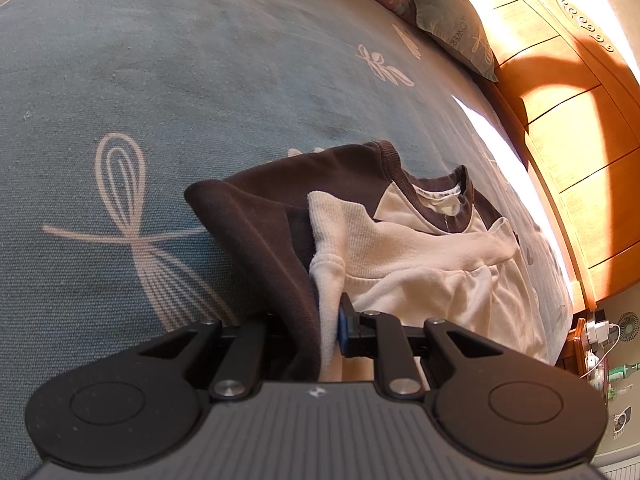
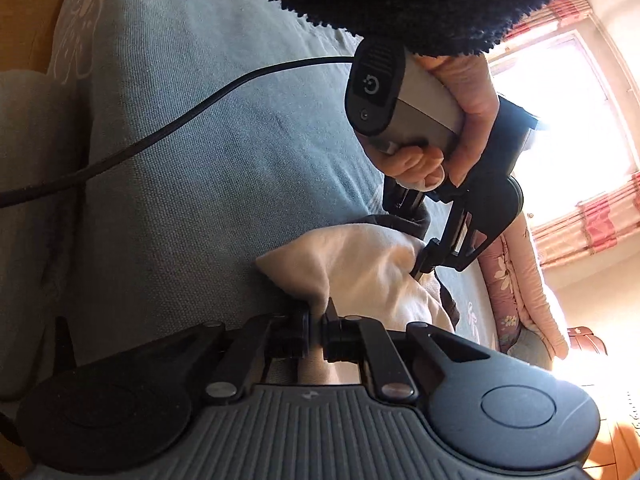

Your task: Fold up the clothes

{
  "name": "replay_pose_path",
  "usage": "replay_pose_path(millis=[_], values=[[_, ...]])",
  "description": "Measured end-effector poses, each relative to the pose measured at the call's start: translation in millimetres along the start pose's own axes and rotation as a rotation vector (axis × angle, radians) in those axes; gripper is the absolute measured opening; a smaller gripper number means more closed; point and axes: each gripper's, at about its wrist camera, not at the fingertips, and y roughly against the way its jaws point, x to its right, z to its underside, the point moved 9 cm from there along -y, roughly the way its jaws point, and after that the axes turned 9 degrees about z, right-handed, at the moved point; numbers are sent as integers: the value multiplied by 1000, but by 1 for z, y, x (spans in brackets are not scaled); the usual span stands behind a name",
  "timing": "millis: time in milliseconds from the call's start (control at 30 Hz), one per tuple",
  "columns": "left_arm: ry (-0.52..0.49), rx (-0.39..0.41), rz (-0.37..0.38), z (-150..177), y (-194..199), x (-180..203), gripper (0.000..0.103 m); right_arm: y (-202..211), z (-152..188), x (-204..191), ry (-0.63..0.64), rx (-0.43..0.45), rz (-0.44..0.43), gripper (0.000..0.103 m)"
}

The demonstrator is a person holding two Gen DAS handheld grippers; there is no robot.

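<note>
Left wrist view: left gripper (image 1: 320, 320) clamps the brown-and-cream shirt (image 1: 400, 248) lying on the blue bed (image 1: 160, 80). Right gripper (image 2: 318, 330) pinches the shirt's cream edge, jaws narrow.

A blue bedspread (image 1: 200, 80) meets a pillow (image 1: 452, 28) and wooden headboard (image 1: 580, 128).

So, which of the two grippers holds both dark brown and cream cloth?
The left gripper: its jaws pinch the brown sleeve together with cream cloth of the shirt. The right gripper pinches only cream cloth.
</note>
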Motion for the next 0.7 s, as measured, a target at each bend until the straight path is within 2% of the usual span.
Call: replay_pose_path(millis=[167, 333, 700], values=[[-7, 0, -35, -1, 0, 3, 18, 0, -1, 2, -25, 15, -9, 11], [41, 14, -61, -4, 5, 5, 15, 2, -2, 16, -81, 27, -7, 11], [-80, 46, -188, -25, 24, 63, 12, 21, 13, 62, -269, 48, -6, 11]])
